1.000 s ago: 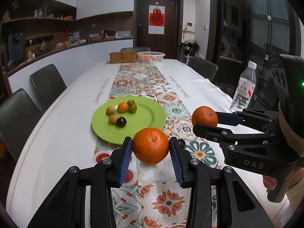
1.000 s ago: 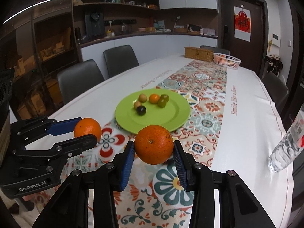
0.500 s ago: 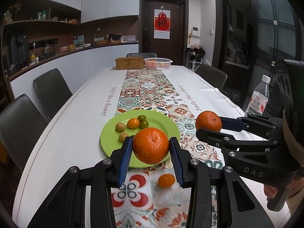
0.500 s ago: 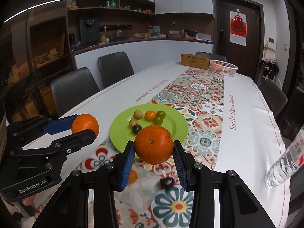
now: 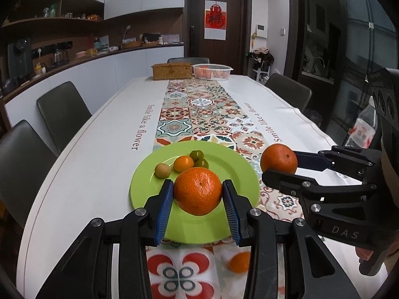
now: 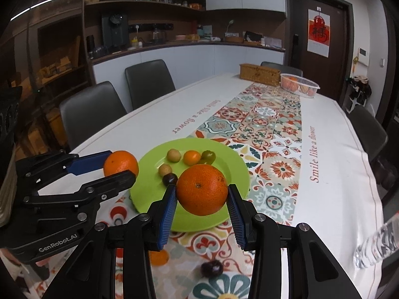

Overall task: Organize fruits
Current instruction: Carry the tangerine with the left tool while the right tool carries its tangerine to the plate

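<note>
My left gripper is shut on a large orange and holds it above the near rim of the green plate. My right gripper is shut on a second large orange, over the same plate. Each gripper also shows in the other's view, the right gripper and the left gripper, each with its orange. Several small fruits lie on the plate. A small orange fruit and a dark plum lie on the runner below the grippers.
A patterned runner runs down the white table. A wicker box and a white basket of fruit stand at the far end. A water bottle lies at the right. Chairs line the sides.
Both grippers have risen and pulled back with their oranges, so the plate sits lower and closer under them. The small fruits on the runner have come into view.
</note>
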Tool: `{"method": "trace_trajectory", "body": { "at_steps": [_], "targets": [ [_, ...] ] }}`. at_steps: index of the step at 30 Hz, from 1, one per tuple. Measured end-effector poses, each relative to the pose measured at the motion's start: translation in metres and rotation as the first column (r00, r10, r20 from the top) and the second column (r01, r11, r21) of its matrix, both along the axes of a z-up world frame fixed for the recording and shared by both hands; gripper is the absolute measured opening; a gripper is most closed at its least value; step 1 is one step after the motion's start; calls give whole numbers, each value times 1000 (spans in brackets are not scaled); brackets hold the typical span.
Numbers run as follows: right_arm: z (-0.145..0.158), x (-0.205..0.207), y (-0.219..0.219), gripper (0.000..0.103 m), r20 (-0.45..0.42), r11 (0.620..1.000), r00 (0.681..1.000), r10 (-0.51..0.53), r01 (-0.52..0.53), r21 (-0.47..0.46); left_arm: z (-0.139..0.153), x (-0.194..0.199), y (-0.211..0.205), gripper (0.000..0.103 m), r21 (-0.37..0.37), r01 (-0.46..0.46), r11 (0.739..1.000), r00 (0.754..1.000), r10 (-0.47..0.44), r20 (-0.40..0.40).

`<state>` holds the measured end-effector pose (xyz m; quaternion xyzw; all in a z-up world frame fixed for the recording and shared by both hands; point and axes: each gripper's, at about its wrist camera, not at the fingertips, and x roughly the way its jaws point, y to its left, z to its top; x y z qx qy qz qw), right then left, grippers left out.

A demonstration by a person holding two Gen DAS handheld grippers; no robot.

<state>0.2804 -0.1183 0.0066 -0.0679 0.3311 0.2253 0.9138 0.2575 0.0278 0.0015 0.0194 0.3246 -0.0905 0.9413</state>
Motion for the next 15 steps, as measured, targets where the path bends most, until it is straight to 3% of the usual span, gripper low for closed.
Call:
{"method": "trace_trajectory", "body": {
  "at_steps": [15],
  "targets": [
    [-36, 53, 10, 42, -104, 1000, 995, -6, 3, -26, -27, 51, 7, 39, 3, 21, 1000, 997, -21, -70]
  ]
}}
